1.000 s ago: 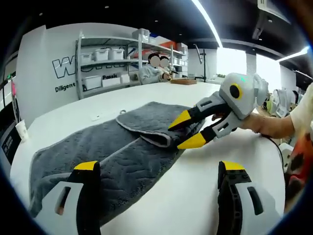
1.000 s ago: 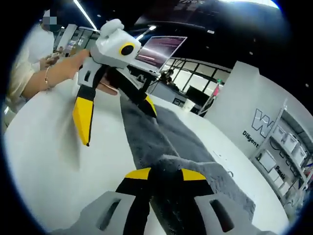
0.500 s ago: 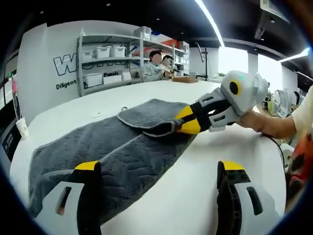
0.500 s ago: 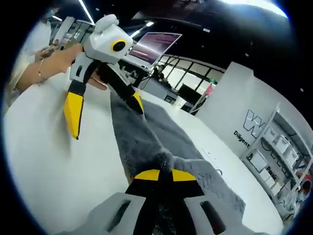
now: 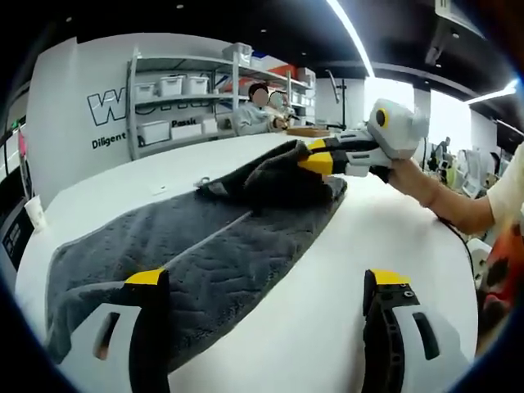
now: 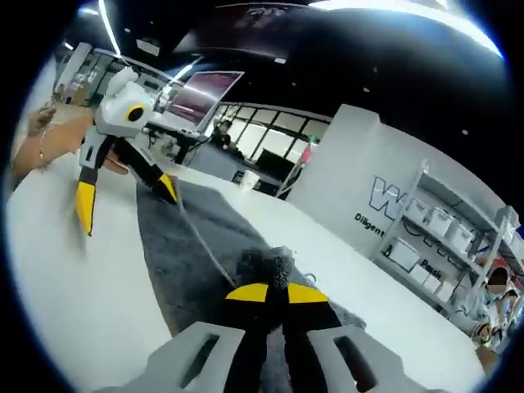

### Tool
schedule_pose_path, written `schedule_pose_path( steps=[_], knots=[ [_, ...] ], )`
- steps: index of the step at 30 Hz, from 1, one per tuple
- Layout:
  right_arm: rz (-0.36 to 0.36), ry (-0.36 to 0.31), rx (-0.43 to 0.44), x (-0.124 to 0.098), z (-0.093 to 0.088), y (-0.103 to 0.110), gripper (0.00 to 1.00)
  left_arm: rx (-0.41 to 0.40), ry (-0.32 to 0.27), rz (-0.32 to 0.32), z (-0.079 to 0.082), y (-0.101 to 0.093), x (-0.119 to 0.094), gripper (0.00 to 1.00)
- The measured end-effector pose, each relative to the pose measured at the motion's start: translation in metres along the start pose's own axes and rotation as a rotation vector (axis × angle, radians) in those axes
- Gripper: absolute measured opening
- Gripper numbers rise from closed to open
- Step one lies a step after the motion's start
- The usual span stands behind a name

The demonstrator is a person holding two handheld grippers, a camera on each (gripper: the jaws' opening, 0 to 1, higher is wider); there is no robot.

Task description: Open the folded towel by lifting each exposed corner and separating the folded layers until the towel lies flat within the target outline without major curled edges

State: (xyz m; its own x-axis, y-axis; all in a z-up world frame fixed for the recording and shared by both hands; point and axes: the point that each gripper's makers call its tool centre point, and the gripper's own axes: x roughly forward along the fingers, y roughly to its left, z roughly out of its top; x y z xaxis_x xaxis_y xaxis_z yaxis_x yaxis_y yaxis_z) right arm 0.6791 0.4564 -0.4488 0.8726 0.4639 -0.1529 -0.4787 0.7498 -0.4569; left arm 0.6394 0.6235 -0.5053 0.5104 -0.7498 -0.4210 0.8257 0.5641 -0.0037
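A grey towel [image 5: 205, 246] lies lengthwise on the white table [image 5: 327, 270]. Its far end is bunched up and lifted off the table. My right gripper [image 5: 318, 160] is shut on that raised fold, held by a hand coming from the right. In the right gripper view its own yellow-tipped jaws [image 6: 277, 292] pinch a tuft of the towel [image 6: 176, 246], which trails away below. My left gripper [image 5: 266, 280] stands open over the towel's near end, one jaw above the cloth and one above bare table. It appears again as the left gripper [image 6: 127, 199], open at the towel's far end.
Metal shelves [image 5: 176, 102] with white bins stand beyond the table, with seated people [image 5: 262, 110] near them. A laptop screen [image 6: 205, 86] and a white cup [image 6: 248, 178] stand past the table's other end. A small white object [image 5: 160, 196] lies beside the towel.
My right gripper closed on the towel's folded flap and has raised it up and away from the table. The left gripper stays open in place.
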Motion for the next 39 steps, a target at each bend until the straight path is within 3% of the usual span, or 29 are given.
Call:
schedule_pose_path(
  steps=[12,24,30,39],
  knots=[
    [-0.229,0.005,0.080,-0.040,-0.014,-0.077,0.00,0.001,0.005,-0.004,-0.001,-0.001,0.000,0.96],
    [-0.317,0.023,0.152,-0.059,-0.028,-0.102,0.00,0.002,0.005,-0.008,-0.001,-0.001,-0.001,0.96],
    [-0.400,0.125,0.084,-0.072,-0.045,-0.114,0.00,0.005,0.012,-0.008,-0.002,-0.001,0.000,0.96],
    [-0.466,0.245,0.178,-0.086,-0.084,-0.133,0.00,0.007,0.020,-0.012,-0.004,-0.003,0.000,0.96]
  ],
)
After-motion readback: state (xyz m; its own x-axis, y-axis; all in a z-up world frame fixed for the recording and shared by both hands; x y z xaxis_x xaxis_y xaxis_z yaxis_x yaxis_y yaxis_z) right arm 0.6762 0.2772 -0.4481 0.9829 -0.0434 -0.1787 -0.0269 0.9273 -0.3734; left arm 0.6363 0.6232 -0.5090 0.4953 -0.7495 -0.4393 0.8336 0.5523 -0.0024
